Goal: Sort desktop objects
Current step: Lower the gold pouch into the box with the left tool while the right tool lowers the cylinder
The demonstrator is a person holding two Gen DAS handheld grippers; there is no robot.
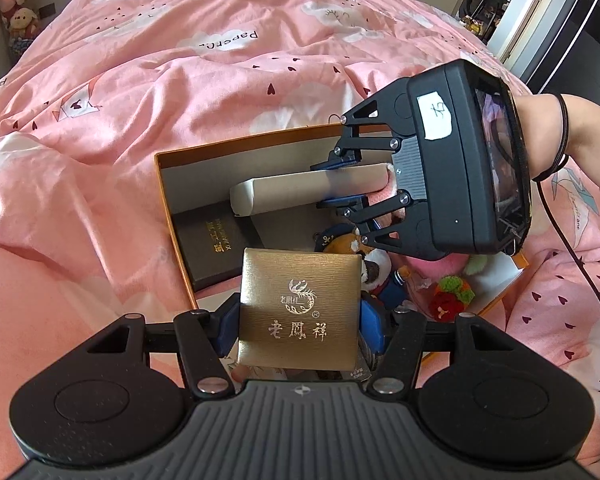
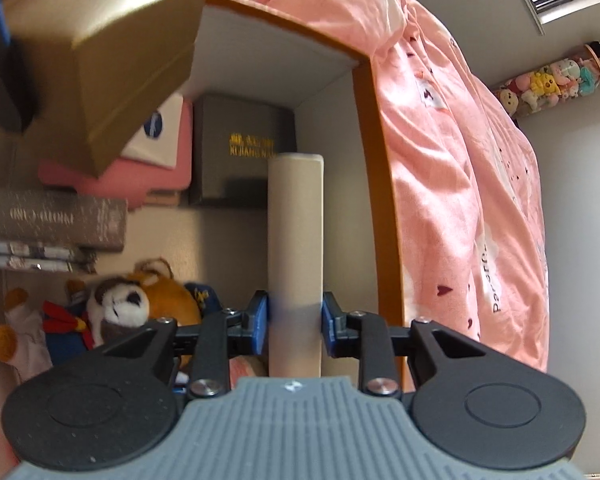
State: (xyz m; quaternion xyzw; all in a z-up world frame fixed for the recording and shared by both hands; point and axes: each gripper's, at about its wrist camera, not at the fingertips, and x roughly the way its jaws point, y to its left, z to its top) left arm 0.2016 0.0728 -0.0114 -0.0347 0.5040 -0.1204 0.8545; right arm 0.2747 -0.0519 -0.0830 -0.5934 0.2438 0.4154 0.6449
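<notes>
1. Our left claw clamps the gold box above the orange box on the bed.
2. Our right claw grips the beige case over it; both await placement beside the plush toys.

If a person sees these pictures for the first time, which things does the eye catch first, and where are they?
First comes the shiny gold box, clamped in the left gripper low in the left wrist view, above the orange-rimmed cardboard box. Next, the long beige case held by the right gripper, pointing into that box. Behind lies the pink bedspread.
</notes>
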